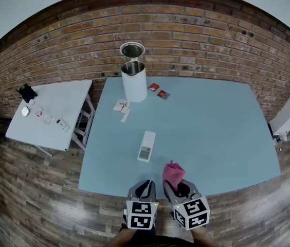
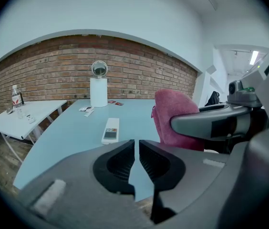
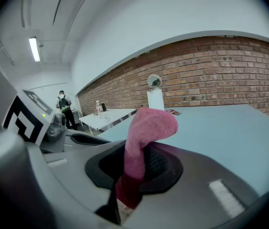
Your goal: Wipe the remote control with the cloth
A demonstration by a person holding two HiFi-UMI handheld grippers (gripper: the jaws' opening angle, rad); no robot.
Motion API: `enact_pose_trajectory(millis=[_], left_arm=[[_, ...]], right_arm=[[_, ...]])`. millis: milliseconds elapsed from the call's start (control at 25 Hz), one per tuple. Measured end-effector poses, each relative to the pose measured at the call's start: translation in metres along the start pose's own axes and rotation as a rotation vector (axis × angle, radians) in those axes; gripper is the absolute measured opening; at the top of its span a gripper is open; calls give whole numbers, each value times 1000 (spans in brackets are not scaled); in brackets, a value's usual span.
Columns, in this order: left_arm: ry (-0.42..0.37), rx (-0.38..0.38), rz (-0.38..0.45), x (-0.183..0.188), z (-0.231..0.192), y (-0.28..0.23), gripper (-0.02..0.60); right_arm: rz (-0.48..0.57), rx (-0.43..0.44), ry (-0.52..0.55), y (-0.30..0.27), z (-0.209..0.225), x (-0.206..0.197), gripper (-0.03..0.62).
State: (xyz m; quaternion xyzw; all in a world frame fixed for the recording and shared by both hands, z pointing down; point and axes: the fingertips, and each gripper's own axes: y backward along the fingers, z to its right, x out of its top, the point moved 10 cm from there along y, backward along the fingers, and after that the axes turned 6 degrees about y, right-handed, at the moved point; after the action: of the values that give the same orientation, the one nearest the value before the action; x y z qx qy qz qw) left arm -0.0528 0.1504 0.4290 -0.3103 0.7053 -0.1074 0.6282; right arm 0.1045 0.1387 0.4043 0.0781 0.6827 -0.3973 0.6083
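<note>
The white remote control (image 1: 146,146) (image 2: 111,130) lies lengthwise near the middle of the light blue table (image 1: 212,127), just ahead of both grippers. My right gripper (image 1: 175,185) (image 3: 137,151) is shut on the pink cloth (image 1: 172,173) (image 3: 146,128), which stands up out of the jaws and folds over at the top. The cloth (image 2: 172,113) also shows at the right of the left gripper view. My left gripper (image 1: 146,184) (image 2: 136,144) hovers over the table's near edge, jaws parted by a thin slit with nothing between them. Neither gripper touches the remote.
A white cylindrical canister (image 1: 133,81) with a steel cup (image 1: 132,49) behind it stands at the table's far left. Beside it lie two red packets (image 1: 158,90) and white sachets (image 1: 122,107). A white side table (image 1: 52,112) with small items stands left. A person (image 3: 64,109) stands far off.
</note>
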Motion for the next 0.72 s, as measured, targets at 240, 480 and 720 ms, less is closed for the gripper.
enact_pose_trajectory(millis=[240,480,720], left_arm=[[2,-7,-59,4,-33,-32,70],[-4,-20,-105,7,-58,-60,127],[-29,15,-137,7,-68,-83,195]], right_arm=[[-27,3,19,-41,2,22,75],[-60,-4,39,-68,10,32,75],[-102,0,110,-83,25,41,75]])
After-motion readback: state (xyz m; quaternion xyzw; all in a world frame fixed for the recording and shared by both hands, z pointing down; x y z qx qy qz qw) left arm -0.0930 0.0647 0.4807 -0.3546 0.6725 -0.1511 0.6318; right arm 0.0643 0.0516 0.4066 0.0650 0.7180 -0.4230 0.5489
